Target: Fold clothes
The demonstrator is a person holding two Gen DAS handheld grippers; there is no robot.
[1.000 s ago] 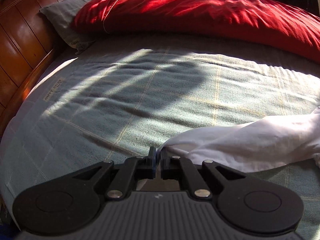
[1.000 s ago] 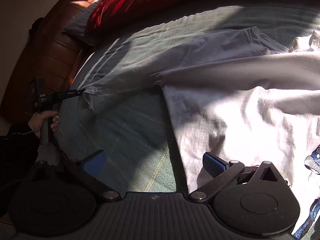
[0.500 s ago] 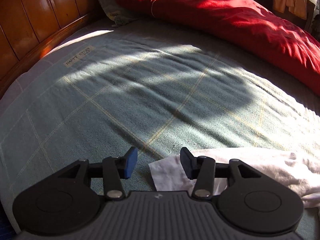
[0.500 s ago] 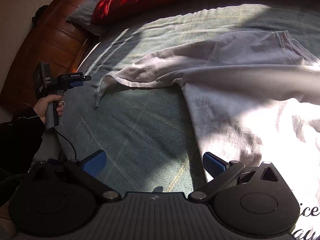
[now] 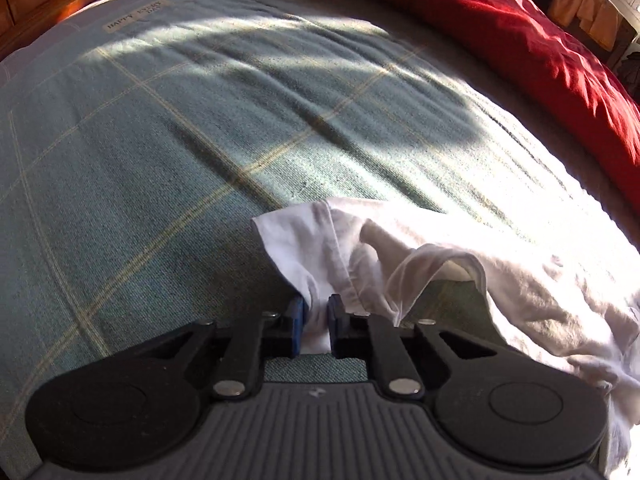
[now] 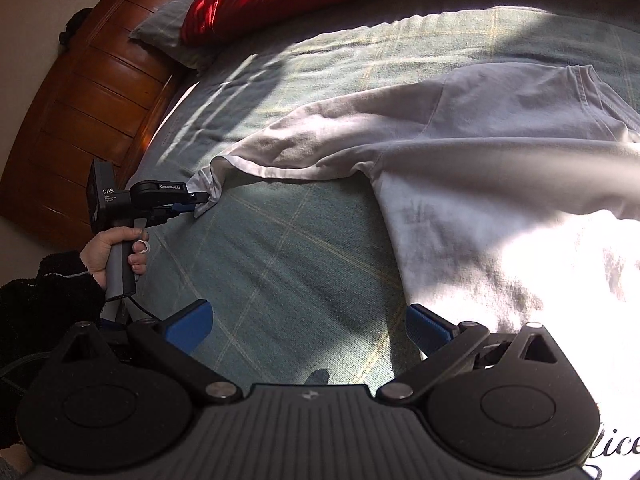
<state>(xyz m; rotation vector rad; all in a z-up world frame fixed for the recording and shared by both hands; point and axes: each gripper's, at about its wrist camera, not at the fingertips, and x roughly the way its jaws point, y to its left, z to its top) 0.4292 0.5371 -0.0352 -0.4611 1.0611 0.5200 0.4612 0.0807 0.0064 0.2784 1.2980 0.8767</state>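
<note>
A white long-sleeved shirt [image 6: 500, 184] lies spread on the green checked bedspread [image 6: 288, 264], its left sleeve [image 6: 328, 144] stretched toward the headboard. My left gripper [image 5: 316, 320] is shut on the sleeve cuff [image 5: 304, 252]; it also shows in the right wrist view [image 6: 200, 200], gripping the cuff end. My right gripper [image 6: 308, 326] is open and empty, low over the bedspread beside the shirt's side edge, its right fingertip [image 6: 428, 326] at the cloth's border. Printed lettering [image 6: 620, 446] shows at the lower right.
A red duvet [image 5: 520, 40] lies bunched along the far side of the bed. A grey pillow [image 6: 176, 36] rests against the wooden headboard [image 6: 92, 92]. A person's hand [image 6: 116, 252] holds the left gripper's handle at the bed's edge.
My left gripper, shut on the cuff a second ago, opened and has now shut on the sleeve cuff again. The right gripper stayed open, and its view shifted.
</note>
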